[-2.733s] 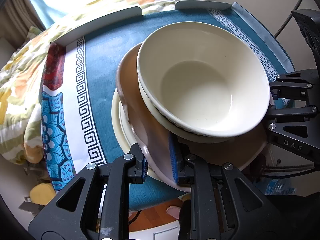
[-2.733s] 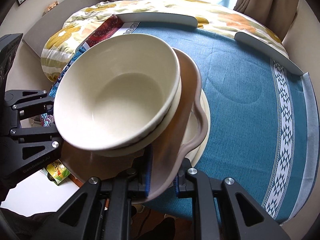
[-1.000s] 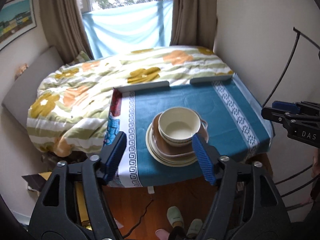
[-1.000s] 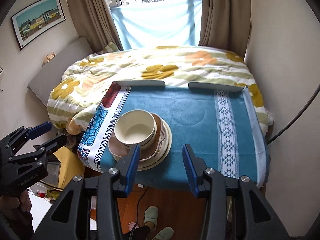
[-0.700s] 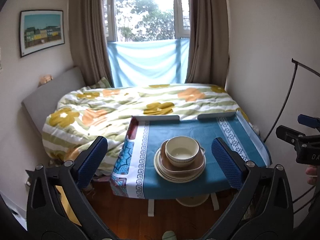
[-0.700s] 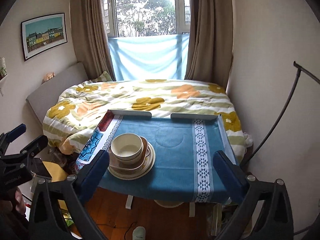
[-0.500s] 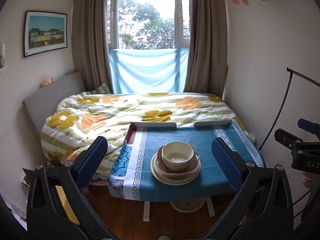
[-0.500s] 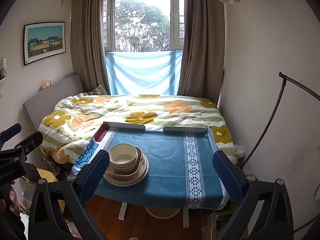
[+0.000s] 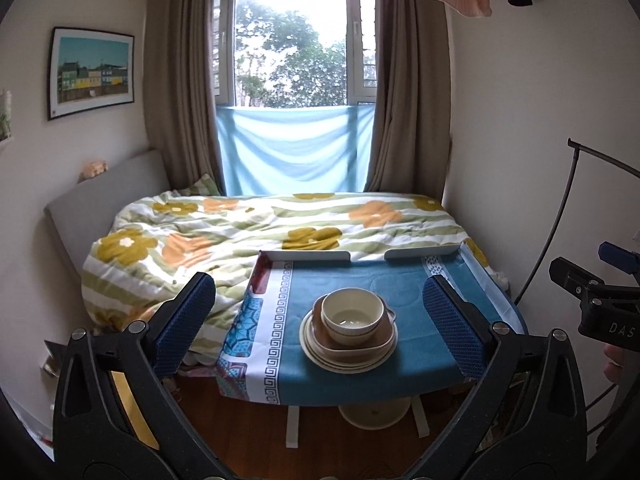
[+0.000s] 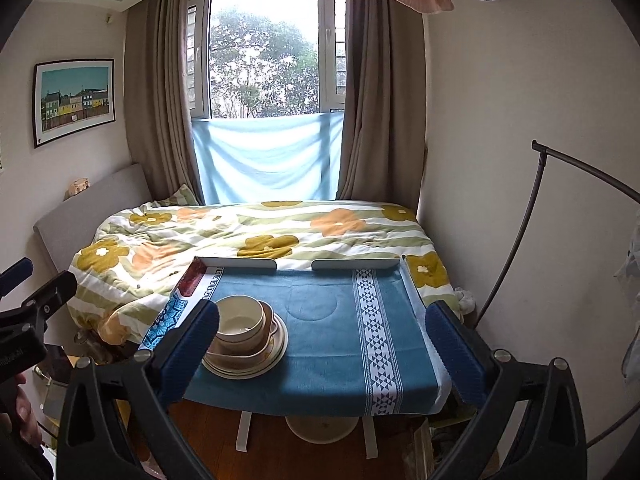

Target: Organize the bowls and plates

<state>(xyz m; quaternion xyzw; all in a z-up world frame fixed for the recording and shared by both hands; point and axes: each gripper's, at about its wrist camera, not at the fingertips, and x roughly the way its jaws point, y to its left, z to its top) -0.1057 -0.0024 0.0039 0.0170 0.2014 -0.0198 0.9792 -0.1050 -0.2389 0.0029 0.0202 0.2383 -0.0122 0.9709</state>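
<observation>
A cream bowl (image 9: 352, 314) sits on a brown squarish plate (image 9: 374, 347), which rests on a stack of cream round plates (image 9: 320, 354), all on a small table with a blue cloth (image 9: 408, 292). My left gripper (image 9: 318, 326) is wide open and empty, held well back from the table. My right gripper (image 10: 320, 340) is also wide open and empty, equally far back. In the right wrist view the bowl (image 10: 240, 322) and the plate stack (image 10: 276, 354) sit at the left front of the cloth (image 10: 332, 344).
A bed with a flowered quilt (image 9: 248, 232) lies behind the table, under a window with brown curtains. A black curved stand (image 10: 520, 240) rises at the right wall. Wooden floor (image 9: 260, 432) and the white table base (image 9: 376, 414) lie below.
Both grippers let go of the brown plate, opened wide and pulled far back and up from the table. The stack stays where it was set.
</observation>
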